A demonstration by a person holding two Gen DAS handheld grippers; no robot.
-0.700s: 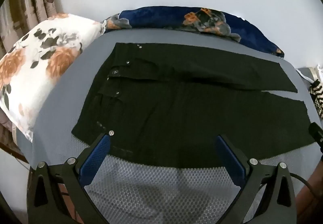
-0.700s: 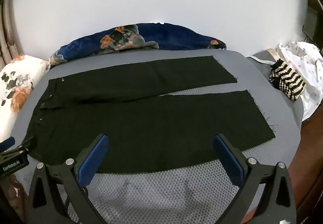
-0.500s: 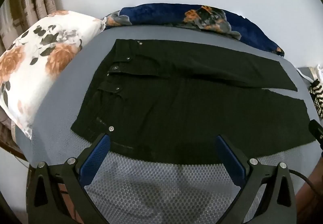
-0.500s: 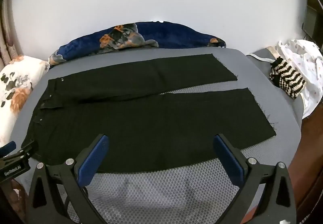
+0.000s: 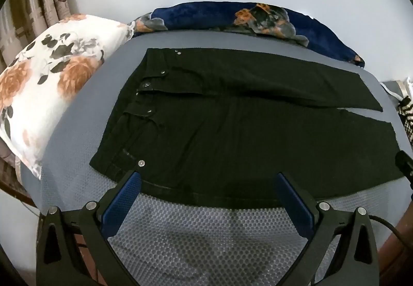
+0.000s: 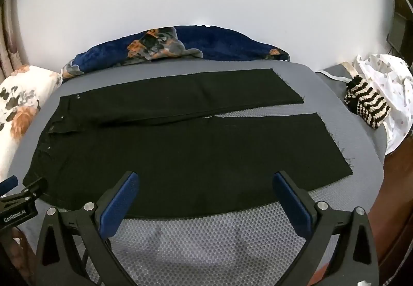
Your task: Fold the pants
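Black pants lie flat on a grey mesh bed surface, waistband to the left, both legs stretched right and slightly apart at the hems. They also show in the right wrist view. My left gripper is open and empty, hovering at the near edge of the pants by the waist. My right gripper is open and empty, at the near edge of the near leg. The left gripper's body shows at the left edge of the right wrist view.
A white floral pillow lies left of the waistband. A dark blue floral blanket runs along the wall behind. A black-and-white striped knit item and white cloth lie at the right.
Both grippers have drawn back slightly and tilted; the pants sit a little lower and nearer in view. The pants have not moved on the bed.
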